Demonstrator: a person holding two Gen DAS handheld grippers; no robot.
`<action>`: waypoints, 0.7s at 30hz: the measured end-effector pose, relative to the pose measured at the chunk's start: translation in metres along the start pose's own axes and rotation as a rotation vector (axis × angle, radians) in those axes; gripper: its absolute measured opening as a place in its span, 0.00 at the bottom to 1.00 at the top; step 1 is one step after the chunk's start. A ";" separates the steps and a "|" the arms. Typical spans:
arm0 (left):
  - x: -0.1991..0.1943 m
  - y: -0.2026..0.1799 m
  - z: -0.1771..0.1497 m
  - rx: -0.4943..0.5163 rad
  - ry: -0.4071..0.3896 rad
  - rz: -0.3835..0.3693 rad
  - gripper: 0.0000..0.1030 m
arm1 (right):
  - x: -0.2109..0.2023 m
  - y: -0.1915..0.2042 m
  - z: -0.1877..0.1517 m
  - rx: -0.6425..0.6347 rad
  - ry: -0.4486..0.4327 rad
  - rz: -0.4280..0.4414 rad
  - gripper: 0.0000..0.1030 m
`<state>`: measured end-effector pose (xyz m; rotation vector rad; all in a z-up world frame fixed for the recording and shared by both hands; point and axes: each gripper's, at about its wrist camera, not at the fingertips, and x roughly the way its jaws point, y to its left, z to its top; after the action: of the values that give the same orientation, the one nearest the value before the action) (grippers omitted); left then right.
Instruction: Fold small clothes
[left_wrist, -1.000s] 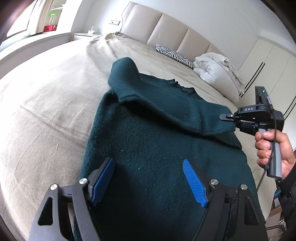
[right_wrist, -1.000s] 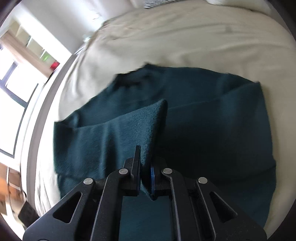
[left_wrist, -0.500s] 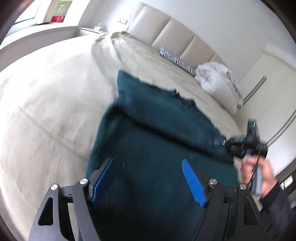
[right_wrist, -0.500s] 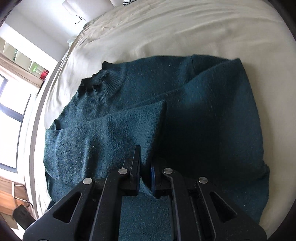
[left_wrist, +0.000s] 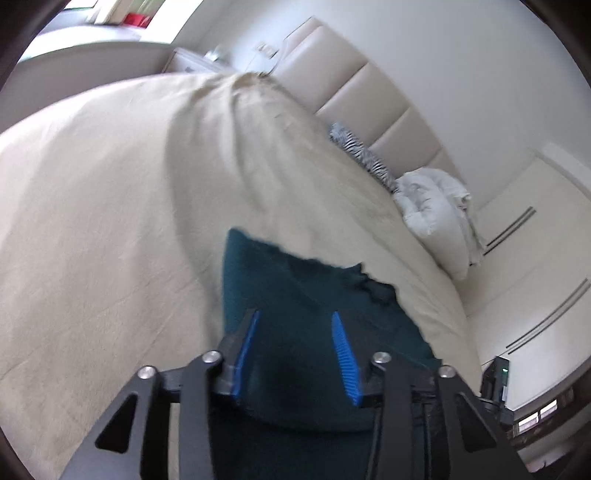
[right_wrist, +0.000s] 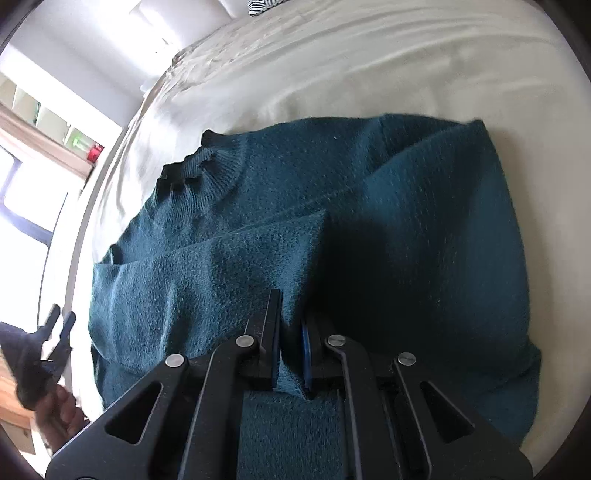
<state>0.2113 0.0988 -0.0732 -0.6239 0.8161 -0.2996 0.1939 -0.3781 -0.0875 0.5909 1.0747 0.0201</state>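
Observation:
A dark teal knitted sweater (right_wrist: 406, 229) lies on the beige bed cover (right_wrist: 369, 74), its ribbed collar (right_wrist: 199, 173) at the far left. One sleeve (right_wrist: 221, 277) is folded across the body. My right gripper (right_wrist: 291, 332) is shut on the end of that sleeve, low over the sweater. My left gripper (left_wrist: 295, 354) is open and empty, its blue pads above the near part of the sweater (left_wrist: 295, 288). It also shows at the left edge of the right wrist view (right_wrist: 59, 325), off the sweater.
A padded beige headboard (left_wrist: 369, 99) stands at the back, with a zebra-striped pillow (left_wrist: 362, 155) and a white duvet bundle (left_wrist: 436, 206) by it. White wardrobe doors (left_wrist: 524, 258) are to the right. A window and shelf (right_wrist: 44, 147) are to the left.
My left gripper has drawn back and tilted up, so less of the sweater shows. My right gripper has brought the sleeve down across the sweater's body and stays shut on it.

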 end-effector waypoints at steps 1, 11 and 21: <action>0.004 0.006 -0.005 -0.011 0.016 0.018 0.33 | 0.001 -0.005 -0.001 0.021 -0.003 0.021 0.08; 0.000 0.029 -0.046 0.060 0.042 0.161 0.16 | -0.001 -0.014 -0.004 0.080 -0.014 0.067 0.08; -0.041 -0.004 -0.026 0.155 -0.029 0.145 0.22 | -0.022 -0.031 -0.010 0.120 -0.037 0.086 0.24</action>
<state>0.1651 0.1053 -0.0603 -0.4210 0.7972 -0.2189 0.1669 -0.4063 -0.0871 0.7433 1.0188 0.0192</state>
